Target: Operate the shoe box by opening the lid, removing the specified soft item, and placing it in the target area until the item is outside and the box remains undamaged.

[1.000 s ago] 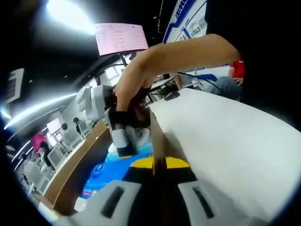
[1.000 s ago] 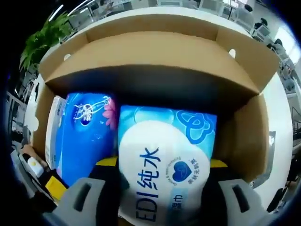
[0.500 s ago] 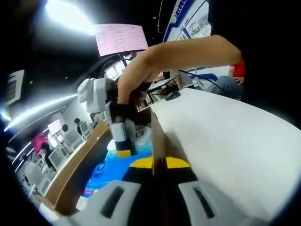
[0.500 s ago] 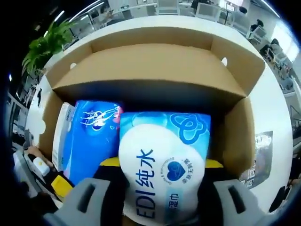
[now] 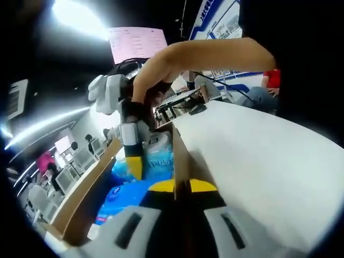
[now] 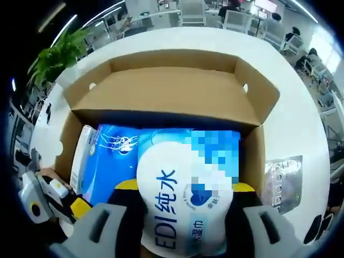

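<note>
The open brown shoe box (image 6: 172, 91) sits on a white round table (image 6: 290, 123), its lid folded back. My right gripper (image 6: 185, 188) is shut on a light blue and white wet-wipes pack (image 6: 177, 199), which it holds above the box. A darker blue soft pack (image 6: 110, 161) lies inside at the left. My left gripper (image 5: 180, 187) is shut on the box's cardboard side wall (image 5: 180, 158); it also appears as the left gripper (image 6: 64, 203) at the box's left wall. In the left gripper view a hand holds the right gripper (image 5: 144, 161) with the wipes pack (image 5: 160, 156) over the box.
A silver blister sheet (image 6: 285, 174) lies on the table to the right of the box. A green plant (image 6: 59, 54) and office chairs stand beyond the table. A person in red (image 5: 271, 78) sits far off, and a pink screen (image 5: 137, 43) hangs overhead.
My right gripper has risen with the wipes pack, so the box looks smaller and farther below. The left gripper has kept its hold on the box wall.
</note>
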